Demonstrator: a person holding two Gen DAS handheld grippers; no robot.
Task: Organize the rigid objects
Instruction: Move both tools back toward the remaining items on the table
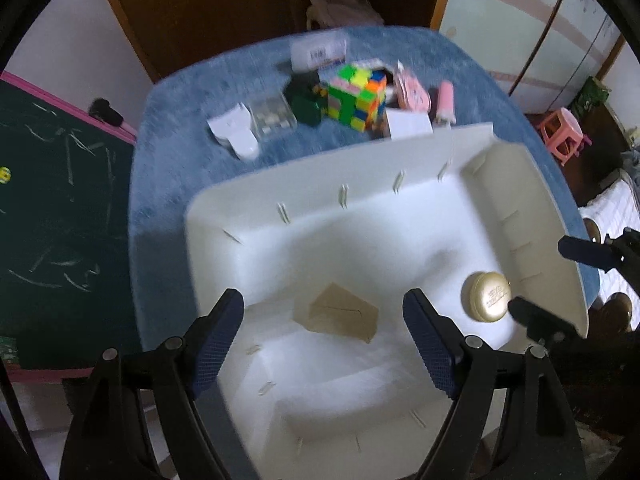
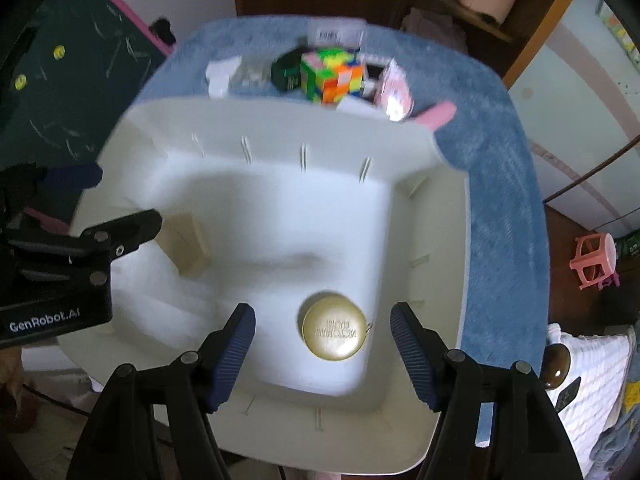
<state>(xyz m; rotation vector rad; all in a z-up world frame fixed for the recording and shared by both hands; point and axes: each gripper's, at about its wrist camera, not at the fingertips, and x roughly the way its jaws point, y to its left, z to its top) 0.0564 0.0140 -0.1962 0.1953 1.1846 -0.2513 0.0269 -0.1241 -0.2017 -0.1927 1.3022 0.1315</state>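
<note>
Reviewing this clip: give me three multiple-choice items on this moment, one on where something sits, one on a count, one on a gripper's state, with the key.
1. Where does the round gold tin lie?
A. inside the white bin
B. on the blue cloth beside the cube
C. between closed jaws

2. How many things lie inside the bin?
A. none
B. two
C. five

3. How stands the left gripper?
A. shut on the tan box
B. shut with nothing in it
C. open above the tan box

Key: 1 A, the tin rests on the bin's floor below the right gripper. 2 B, only the tin and the tan box show there. 3 C, its jaws stand apart, clear of the box.
</note>
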